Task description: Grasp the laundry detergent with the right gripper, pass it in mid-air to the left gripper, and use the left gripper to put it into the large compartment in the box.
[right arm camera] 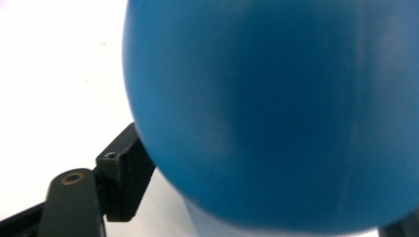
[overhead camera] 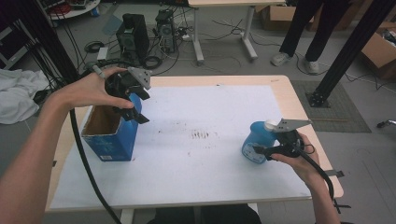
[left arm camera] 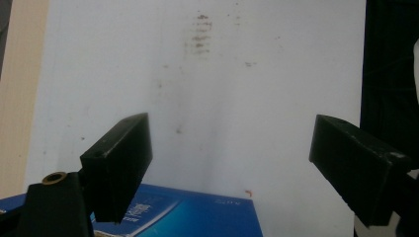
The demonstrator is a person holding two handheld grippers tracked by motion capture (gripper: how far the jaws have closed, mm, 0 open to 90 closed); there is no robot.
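My left gripper (left arm camera: 232,163): jaws wide apart over blue box (left arm camera: 197,217) edge; stained white mat (left arm camera: 222,89) beyond.

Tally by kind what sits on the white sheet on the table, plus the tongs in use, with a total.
Open blue boxes: 1
Blue bottles: 1
Tongs: 2, the left tongs open over the box and the right tongs around the bottle
Total: 4

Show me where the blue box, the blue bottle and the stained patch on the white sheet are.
blue box (overhead camera: 114,142): high view, front face.
blue bottle (overhead camera: 256,140): high view, rounded body.
stained patch (overhead camera: 201,135): high view, dark smudge at the sheet's middle.
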